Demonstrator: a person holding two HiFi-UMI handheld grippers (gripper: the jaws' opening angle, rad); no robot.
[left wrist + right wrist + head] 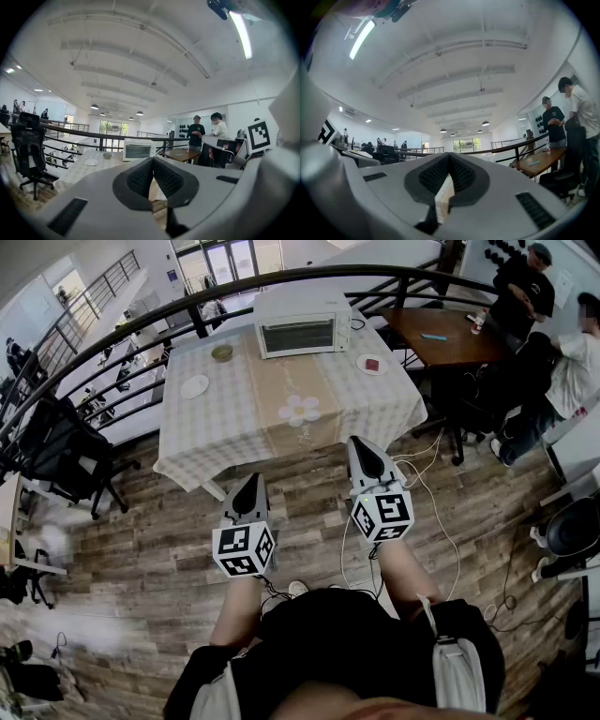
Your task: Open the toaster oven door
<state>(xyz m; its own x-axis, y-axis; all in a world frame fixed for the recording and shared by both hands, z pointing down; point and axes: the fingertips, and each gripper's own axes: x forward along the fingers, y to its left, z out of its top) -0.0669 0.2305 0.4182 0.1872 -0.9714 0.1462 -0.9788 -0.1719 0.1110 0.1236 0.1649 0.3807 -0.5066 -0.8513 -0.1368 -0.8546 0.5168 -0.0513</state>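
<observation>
Left tool (248,483) and right tool (364,450) closed, checked-cloth table (225,423), plank floor (159,549)

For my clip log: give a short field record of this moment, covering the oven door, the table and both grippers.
oven door: closed on the toaster oven, at the table's far edge
also on table: bowl, white plate, small plate with something red
left gripper: jaws together, empty, short of the table
right gripper: jaws together, empty, short of the table
task: door not yet touched
</observation>
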